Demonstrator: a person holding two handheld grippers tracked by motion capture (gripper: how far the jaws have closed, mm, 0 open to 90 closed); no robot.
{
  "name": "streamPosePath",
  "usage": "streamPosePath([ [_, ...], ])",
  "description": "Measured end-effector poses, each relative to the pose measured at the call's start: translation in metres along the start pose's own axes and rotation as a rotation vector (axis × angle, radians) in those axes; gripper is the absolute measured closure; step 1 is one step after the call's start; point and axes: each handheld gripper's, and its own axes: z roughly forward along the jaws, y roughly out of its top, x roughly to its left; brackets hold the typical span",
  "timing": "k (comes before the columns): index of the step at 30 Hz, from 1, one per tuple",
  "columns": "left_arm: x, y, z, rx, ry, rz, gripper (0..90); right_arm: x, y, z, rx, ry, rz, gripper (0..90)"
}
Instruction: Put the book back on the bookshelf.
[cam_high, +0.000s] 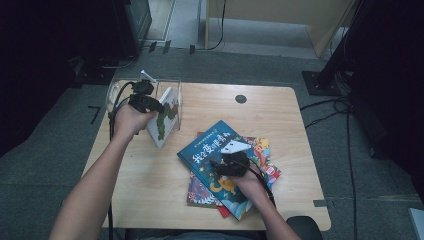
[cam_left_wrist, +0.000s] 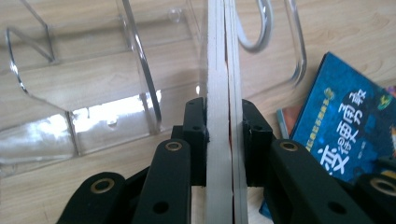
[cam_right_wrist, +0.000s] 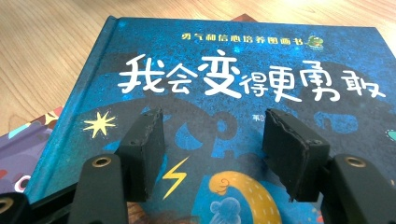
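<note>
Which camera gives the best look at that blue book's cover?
The right gripper view: the blue book shows its title large and sharp. The high view shows it small atop the stack; the left gripper view catches one corner.

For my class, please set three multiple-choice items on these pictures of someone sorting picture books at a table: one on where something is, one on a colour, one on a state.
1. Where does the clear rack stand?
A. At the table's far left corner
B. At the table's near right corner
C. On the floor

2. What colour is the cover of the top book on the pile?
A. Yellow
B. Blue
C. White

3. How do the left gripper fingers stand?
A. Wide apart over bare wood
B. Pressed on the edge of a thin book
C. Clamped on a cable

Answers:
1 A, the high view shows the rack by the table's far left corner.
2 B, the right gripper view shows a blue cover with white lettering under the open right gripper.
3 B, the left gripper view shows the pale book edge squeezed between both fingers.
</note>
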Motion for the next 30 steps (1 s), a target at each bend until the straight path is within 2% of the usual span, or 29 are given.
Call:
streamPosePath([
  [5, 0.002, 0.013, -0.001, -0.024, 0.005, 0.004, 76.9, 0.000, 0.000, 0.000, -0.001, -0.001, 0.001, 39.3],
  [10, 0.002, 0.026, 0.006, -0.016, 0.023, 0.020, 76.9, 0.000, 0.000, 0.000, -0.001, -0.001, 0.001, 39.4],
  [12, 0.003, 0.030, 0.009, -0.021, 0.024, 0.015, 76.9, 0.000, 0.000, 0.000, 0.000, -0.001, 0.000, 39.4],
  [18, 0.006, 0.037, 0.016, -0.016, 0.028, 0.018, 76.8, 0.000, 0.000, 0.000, -0.001, -0.001, 0.002, 39.4],
  [23, 0.004, 0.041, 0.023, -0.009, 0.048, 0.040, 76.8, 0.000, 0.000, 0.000, -0.001, -0.001, 0.002, 39.4],
  [26, 0.005, 0.043, 0.026, -0.007, 0.045, 0.031, 76.8, 0.000, 0.000, 0.000, -0.001, 0.000, 0.002, 39.4],
  [30, 0.006, 0.045, 0.032, 0.016, 0.046, 0.038, 76.4, 0.000, 0.000, 0.000, -0.001, -0.001, 0.002, 39.4],
])
